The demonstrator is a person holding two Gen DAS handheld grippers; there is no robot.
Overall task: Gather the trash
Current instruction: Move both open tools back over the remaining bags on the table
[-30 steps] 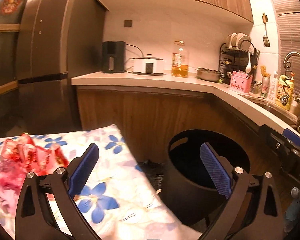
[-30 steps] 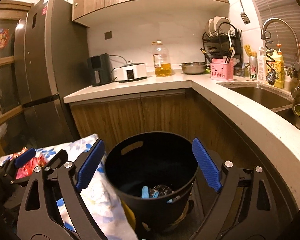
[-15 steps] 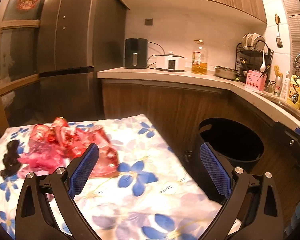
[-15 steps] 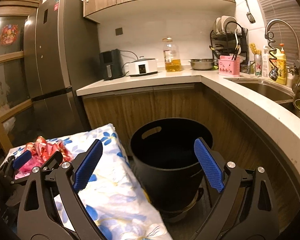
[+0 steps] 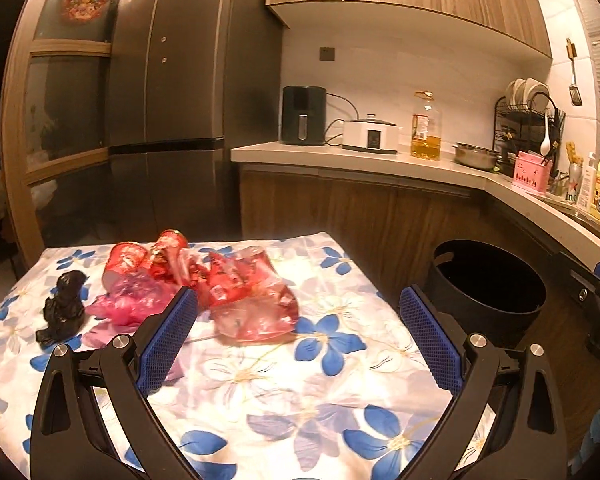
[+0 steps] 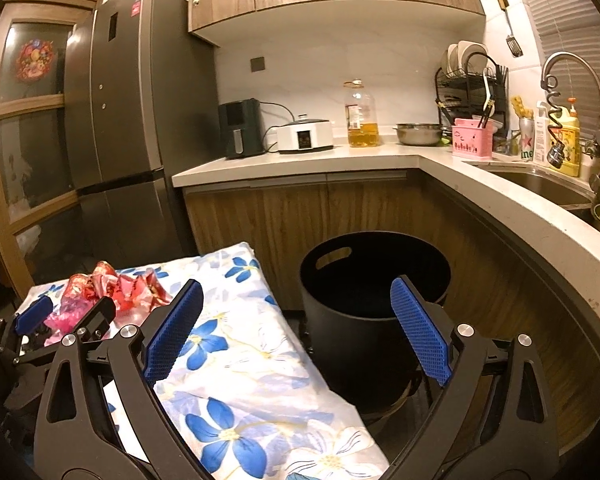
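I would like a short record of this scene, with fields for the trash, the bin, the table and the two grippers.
trash: red plastic wrappers, a pink bag and a black crumpled piece, all lying on the table
bin: black bin on the floor beside the table, below the counter; contents not visible
table: covered with a floral cloth
left gripper: jaws open, empty, above the table, facing the trash
right gripper: jaws open, empty, facing the bin
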